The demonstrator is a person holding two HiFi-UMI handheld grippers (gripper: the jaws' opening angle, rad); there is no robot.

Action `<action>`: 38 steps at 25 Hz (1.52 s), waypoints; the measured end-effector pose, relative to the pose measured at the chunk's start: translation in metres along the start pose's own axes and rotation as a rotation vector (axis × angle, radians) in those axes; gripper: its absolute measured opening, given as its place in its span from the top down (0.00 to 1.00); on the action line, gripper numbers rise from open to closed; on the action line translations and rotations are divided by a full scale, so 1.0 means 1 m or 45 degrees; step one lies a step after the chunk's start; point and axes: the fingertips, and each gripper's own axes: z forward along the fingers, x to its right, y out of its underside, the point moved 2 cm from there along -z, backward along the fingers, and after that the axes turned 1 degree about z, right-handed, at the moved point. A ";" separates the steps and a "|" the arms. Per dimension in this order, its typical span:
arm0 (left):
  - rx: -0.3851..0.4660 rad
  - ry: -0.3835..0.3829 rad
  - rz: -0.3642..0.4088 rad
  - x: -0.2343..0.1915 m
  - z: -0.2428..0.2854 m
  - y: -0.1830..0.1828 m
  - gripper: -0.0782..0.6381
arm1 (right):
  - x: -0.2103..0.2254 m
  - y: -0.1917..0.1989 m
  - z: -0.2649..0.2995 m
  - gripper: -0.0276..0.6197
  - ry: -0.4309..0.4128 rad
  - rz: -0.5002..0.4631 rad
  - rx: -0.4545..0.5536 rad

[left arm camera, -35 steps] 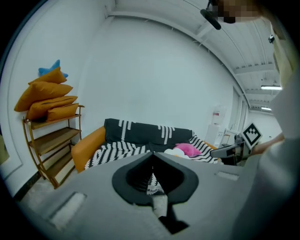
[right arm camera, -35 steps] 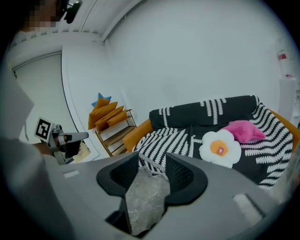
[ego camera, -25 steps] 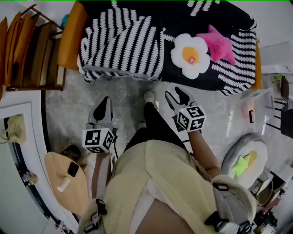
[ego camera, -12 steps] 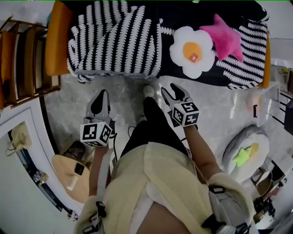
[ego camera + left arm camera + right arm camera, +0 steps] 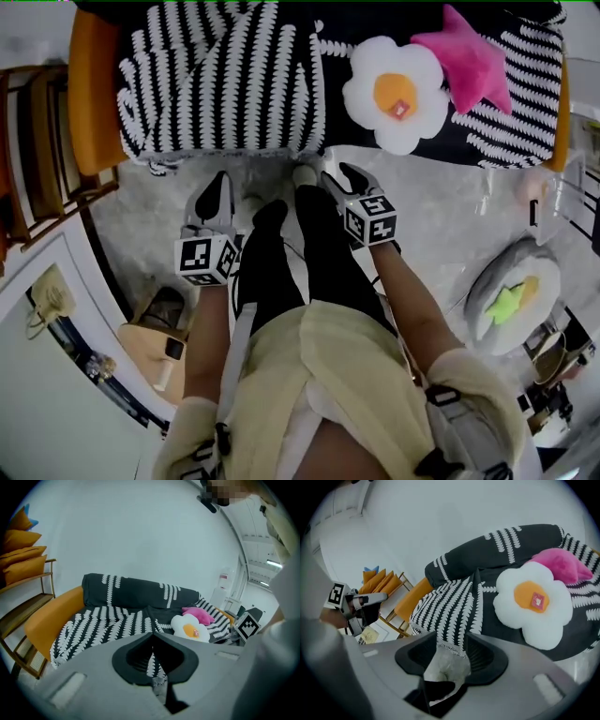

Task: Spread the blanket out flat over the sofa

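Note:
A black-and-white striped blanket (image 5: 225, 84) lies over the orange sofa (image 5: 89, 94), rumpled on the left seat, with its fringed edge hanging at the front. A white egg-shaped pillow (image 5: 394, 89) and a pink star pillow (image 5: 469, 56) rest on its right half. My left gripper (image 5: 220, 183) is shut and holds nothing, just short of the sofa's front edge. My right gripper (image 5: 342, 173) is open with nothing between its jaws, close to the blanket's front hem. The right gripper view shows the hem (image 5: 450, 644) beyond the open jaws. The left gripper view shows the blanket (image 5: 108, 620) past the closed tips (image 5: 152, 634).
A wooden rack (image 5: 37, 122) stands left of the sofa. On the floor at right lies a round cushion (image 5: 511, 295) with a green star. A low wooden stool (image 5: 155, 352) sits at lower left. The person's black legs (image 5: 291, 253) stand between the grippers.
The person has stepped toward the sofa. Both grippers have come nearer its front edge, and a second leg has come forward between them. Neither gripper's jaws have changed.

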 end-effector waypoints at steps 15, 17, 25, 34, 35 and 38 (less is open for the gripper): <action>-0.161 0.061 0.077 -0.043 0.077 0.054 0.87 | 0.047 0.031 0.095 0.65 0.146 0.142 -0.043; -0.172 0.065 0.091 -0.048 0.080 0.058 0.87 | 0.053 0.034 0.106 0.64 0.159 0.129 -0.059; -0.213 0.075 0.094 -0.073 0.089 0.065 0.87 | 0.067 0.035 0.135 0.60 0.253 0.134 -0.077; -0.222 0.099 0.077 -0.074 0.098 0.083 0.87 | 0.076 0.048 0.160 0.58 0.297 0.196 -0.093; -0.226 0.097 0.073 -0.075 0.098 0.084 0.87 | 0.076 0.048 0.162 0.58 0.302 0.202 -0.099; -0.226 0.099 0.057 -0.080 0.096 0.086 0.87 | 0.075 0.049 0.166 0.59 0.331 0.218 -0.121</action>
